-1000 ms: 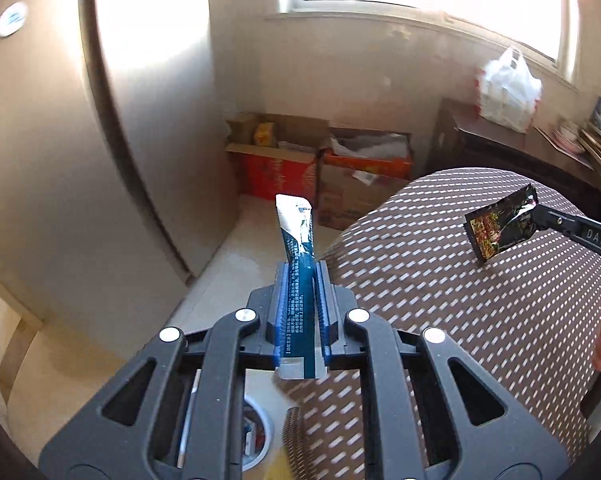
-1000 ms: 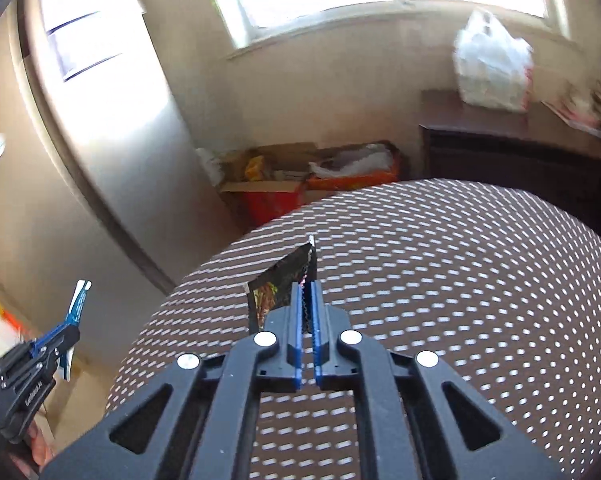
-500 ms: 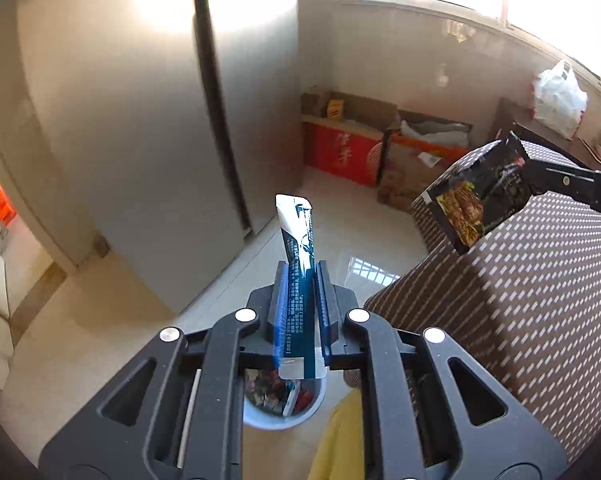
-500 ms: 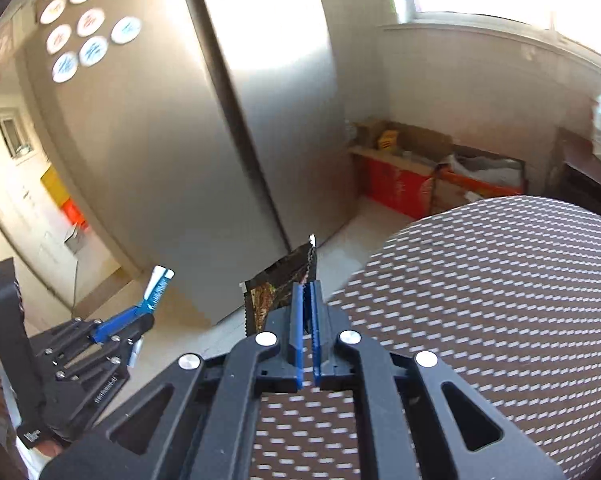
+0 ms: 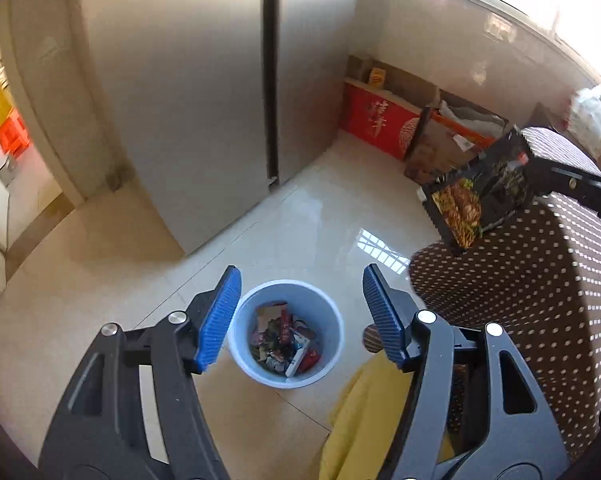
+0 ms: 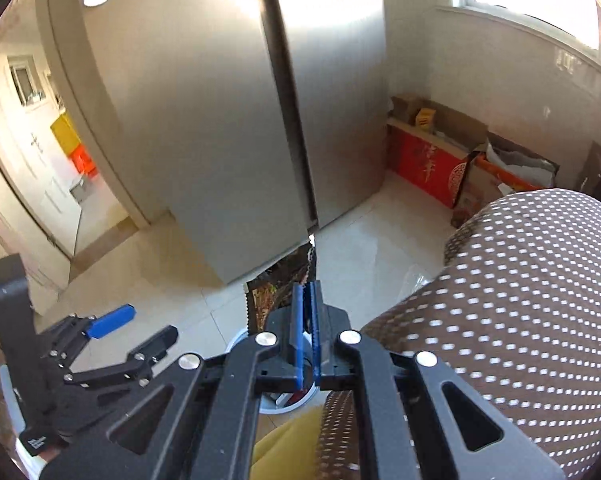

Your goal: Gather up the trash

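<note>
The left gripper (image 5: 300, 312) hangs released above the bin (image 5: 286, 334). The right gripper (image 6: 308, 304) pinches the snack wrapper (image 5: 478, 200) by one edge; the light, limp, slippery film probably needs a firm edge grip.

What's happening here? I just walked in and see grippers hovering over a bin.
A person is collecting trash with two handheld grippers. The left gripper is open and empty above the blue trash bin on the floor, which already holds wrappers. The right gripper is shut on a dark snack wrapper, held up beside the polka-dot table, not yet over the bin.
</note>
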